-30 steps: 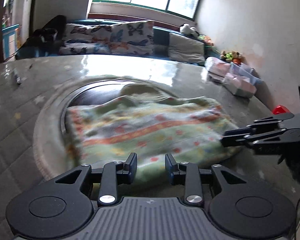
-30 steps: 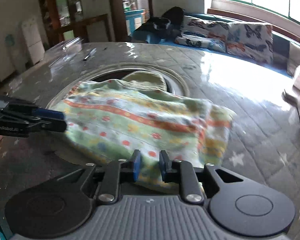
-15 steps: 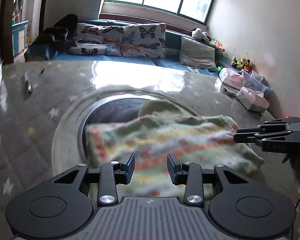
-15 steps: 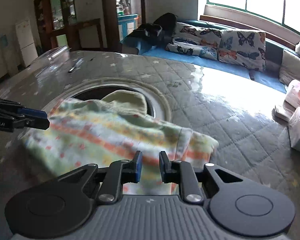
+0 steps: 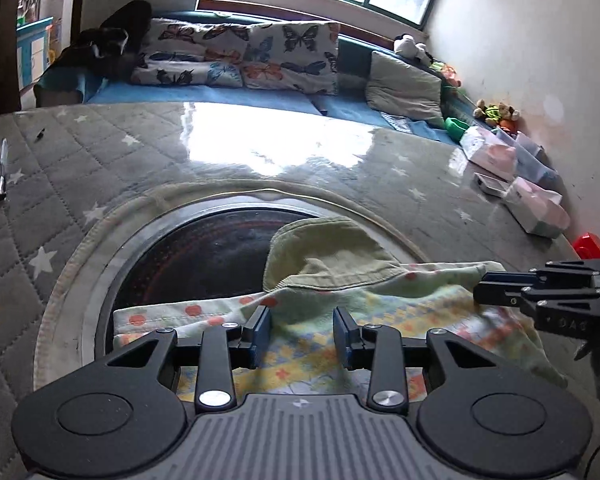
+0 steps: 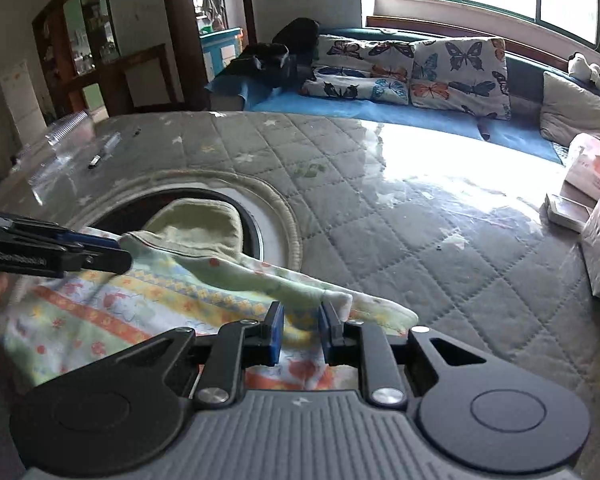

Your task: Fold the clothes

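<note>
Cloth is spread near the round hole on the counter. Its near edge is pinched by the right gripper. The left gripper is half open, cloth loosely between. Soft, light, floppy; corners are best held.

The bench wears a grey quilted star-print cover under clear film, with a round dark opening at centre. A patterned garment lies across it; a pen upper left; what look like pink boxes at right.
</note>
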Available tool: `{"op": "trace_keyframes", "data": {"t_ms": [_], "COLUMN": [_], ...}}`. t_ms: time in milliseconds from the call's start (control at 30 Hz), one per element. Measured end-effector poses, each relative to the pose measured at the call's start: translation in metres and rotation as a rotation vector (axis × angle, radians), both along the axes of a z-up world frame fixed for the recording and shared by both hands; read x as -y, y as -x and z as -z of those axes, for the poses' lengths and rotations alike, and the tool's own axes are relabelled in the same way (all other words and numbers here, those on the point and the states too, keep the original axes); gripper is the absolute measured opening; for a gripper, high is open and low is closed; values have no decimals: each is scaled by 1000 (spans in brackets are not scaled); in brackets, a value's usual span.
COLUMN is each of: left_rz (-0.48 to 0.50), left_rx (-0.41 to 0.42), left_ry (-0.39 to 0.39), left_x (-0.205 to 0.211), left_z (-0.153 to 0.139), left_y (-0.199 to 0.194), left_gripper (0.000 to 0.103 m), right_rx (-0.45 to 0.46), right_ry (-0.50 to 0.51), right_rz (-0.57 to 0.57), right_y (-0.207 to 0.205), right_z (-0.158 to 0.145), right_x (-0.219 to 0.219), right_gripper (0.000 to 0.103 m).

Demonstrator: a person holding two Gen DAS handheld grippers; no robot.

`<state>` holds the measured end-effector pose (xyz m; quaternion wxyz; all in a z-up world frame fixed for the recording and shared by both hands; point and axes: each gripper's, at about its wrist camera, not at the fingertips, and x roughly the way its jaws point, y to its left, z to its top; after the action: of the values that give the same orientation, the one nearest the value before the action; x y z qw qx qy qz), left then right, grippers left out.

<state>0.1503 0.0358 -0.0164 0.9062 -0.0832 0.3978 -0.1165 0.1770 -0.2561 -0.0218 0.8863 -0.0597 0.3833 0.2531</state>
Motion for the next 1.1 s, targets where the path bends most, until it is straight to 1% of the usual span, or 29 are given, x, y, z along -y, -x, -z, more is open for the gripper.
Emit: {"op": "trace_keyframes", "data": {"t_ms": [133, 267, 300, 333, 367, 467, 633, 700, 833, 967, 1033, 1100], "left_rz": [-18, -34, -39, -43, -47, -64, -66, -53, -28, -17, -16, -21], "left_rx": [-4, -2, -1, 1, 4, 9, 17, 23, 36, 68, 87, 96], "left_ry": [-1, -3, -1, -1, -8, -31, -40, -57, -91, -172, -205, -197], "left_x": [-4, -3, -4, -5, -5, -7, -12, -11, -8, -2, 0, -3], "left_z": [0, -5, -6, -8, -10, -14, -19, -18, -14, -6, -3, -7], "left_y": [1, 6, 9, 11, 15, 26, 53, 67, 93, 108, 114, 118], "left_gripper": [38, 40, 43, 44, 46, 54, 56, 58, 58, 58, 58, 58], "right_rx": [4, 19, 22, 23, 23, 38, 37, 35, 44, 37, 48, 61], "right_ry": [-7, -1, -2, -3, -4, 2, -15, -14, 1, 36, 51, 61], "right_rz": [28, 20, 14, 6, -1, -43, -108, -138, -199, -224, -227, -232], "right_y": [0, 11, 15, 19, 22, 39, 65, 74, 94, 103, 106, 108], "right_z": [-1, -8, -10, -11, -12, -17, -21, -21, -15, -6, -8, -12], "right_x": [2, 2, 1, -1, -2, -11, -23, -29, -45, -55, -56, -58], "right_gripper": [19, 19, 20, 25, 26, 26, 27, 28, 28, 29, 29, 29]}}
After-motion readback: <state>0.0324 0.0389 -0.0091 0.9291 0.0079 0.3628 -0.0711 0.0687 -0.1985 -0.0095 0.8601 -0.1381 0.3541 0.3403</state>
